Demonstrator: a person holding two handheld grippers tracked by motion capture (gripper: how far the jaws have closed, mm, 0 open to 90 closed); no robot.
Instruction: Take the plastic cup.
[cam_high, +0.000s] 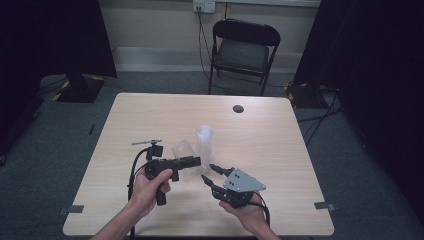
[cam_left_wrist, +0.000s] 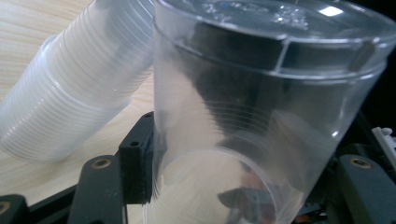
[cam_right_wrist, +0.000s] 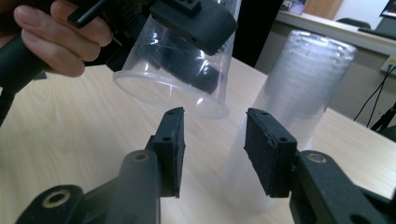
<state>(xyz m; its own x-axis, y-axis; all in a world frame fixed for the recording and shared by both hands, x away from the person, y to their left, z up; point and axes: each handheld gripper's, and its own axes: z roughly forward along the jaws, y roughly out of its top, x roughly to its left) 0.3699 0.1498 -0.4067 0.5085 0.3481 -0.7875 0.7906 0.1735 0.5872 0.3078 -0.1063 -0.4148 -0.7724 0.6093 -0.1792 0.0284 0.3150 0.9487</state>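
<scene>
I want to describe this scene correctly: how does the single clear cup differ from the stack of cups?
The single clear cup is held off the table in the left tongs, tilted; the stack of cups stands on the table, touched by no tongs. The single cup looks see-through, the stack milky from its many layers. The stack is taller. Both are clear plastic and tapered.

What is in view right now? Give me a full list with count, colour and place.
single plastic cup: one, clear, held above the table in the left gripper
cup stack: one, clear, upright mid-table
table: one, light wood
table hole: one, dark, far edge
folding chair: one, black, behind the table
wall socket: one, white, back wall
left gripper: black, shut on the single cup
right gripper: black, open, near the stack
</scene>
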